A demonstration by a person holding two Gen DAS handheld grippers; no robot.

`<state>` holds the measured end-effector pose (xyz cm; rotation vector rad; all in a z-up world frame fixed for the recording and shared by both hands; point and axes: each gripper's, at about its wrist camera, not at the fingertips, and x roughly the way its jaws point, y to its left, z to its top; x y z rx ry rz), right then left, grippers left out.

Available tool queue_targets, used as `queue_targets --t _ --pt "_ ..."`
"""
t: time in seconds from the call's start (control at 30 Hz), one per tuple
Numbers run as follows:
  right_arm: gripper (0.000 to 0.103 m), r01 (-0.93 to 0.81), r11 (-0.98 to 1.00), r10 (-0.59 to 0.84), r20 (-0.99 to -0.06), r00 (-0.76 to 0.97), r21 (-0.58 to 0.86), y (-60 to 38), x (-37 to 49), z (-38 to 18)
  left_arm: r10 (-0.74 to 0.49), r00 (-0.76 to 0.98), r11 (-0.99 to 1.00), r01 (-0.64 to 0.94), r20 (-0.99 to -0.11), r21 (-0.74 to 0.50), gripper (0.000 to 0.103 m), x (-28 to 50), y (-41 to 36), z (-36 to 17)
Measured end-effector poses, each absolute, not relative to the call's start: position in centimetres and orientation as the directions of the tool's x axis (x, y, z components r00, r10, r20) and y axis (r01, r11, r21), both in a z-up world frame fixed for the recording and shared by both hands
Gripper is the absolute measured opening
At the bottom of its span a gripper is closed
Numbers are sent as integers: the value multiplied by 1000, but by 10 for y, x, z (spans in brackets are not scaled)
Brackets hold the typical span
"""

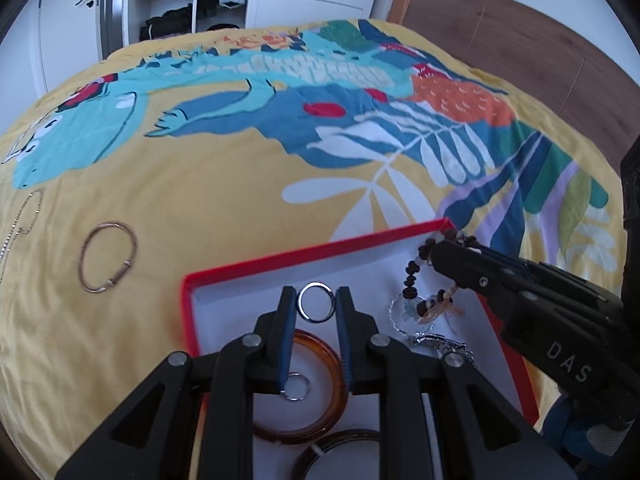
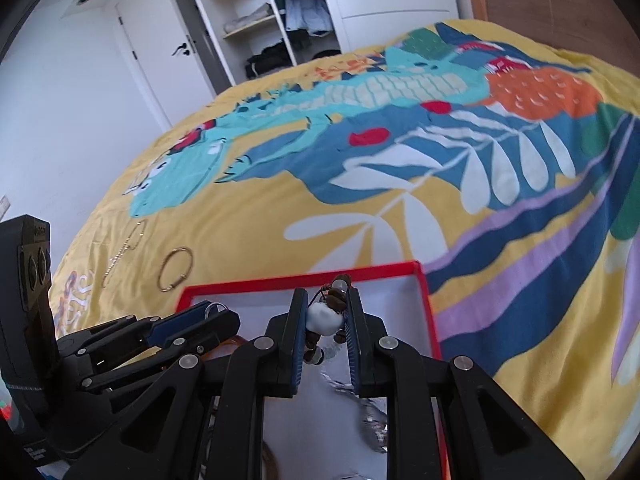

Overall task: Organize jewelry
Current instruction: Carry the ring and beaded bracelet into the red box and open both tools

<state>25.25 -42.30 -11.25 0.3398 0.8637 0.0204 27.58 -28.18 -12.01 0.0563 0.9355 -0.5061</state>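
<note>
left gripper [image 1: 316, 306]: clamped on silver ring [image 1: 317, 302] over red box [image 1: 188, 300] far-left corner | right gripper [image 2: 326, 316]: pinching beaded bracelet [image 2: 325, 318] near far-right corner | advice: lower both inside the rim before releasing

A silver ring [image 1: 316, 302] hangs pinched over the red-rimmed, white-lined box [image 1: 256, 267]. A brown beaded bracelet [image 1: 416, 276] with a pale bead dangles over the box's right side. Inside lie an amber bangle [image 1: 320, 384], a small ring [image 1: 297, 387] and a silvery chain [image 1: 440, 342] (partly hidden). A gold bangle [image 1: 107, 257] and thin chain [image 1: 24, 220] rest on the bed.
</note>
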Motion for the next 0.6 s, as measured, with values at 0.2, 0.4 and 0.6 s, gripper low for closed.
queue_targets --t 0.2,0.4,0.6 --pt "18 160 948 120 -773 623 276 -433 250 -125 -369 474 883 447 -799 -142 18 275 -294 -133" --pt "18 182 952 91 -795 599 246 -436 249 -133 -350 462 893 427 -815 -141 18 279 -294 -140" --pt "18 183 958 75 -807 585 222 -433 247 -136 -334 472 901 415 -816 -128 19 277 -293 -140"
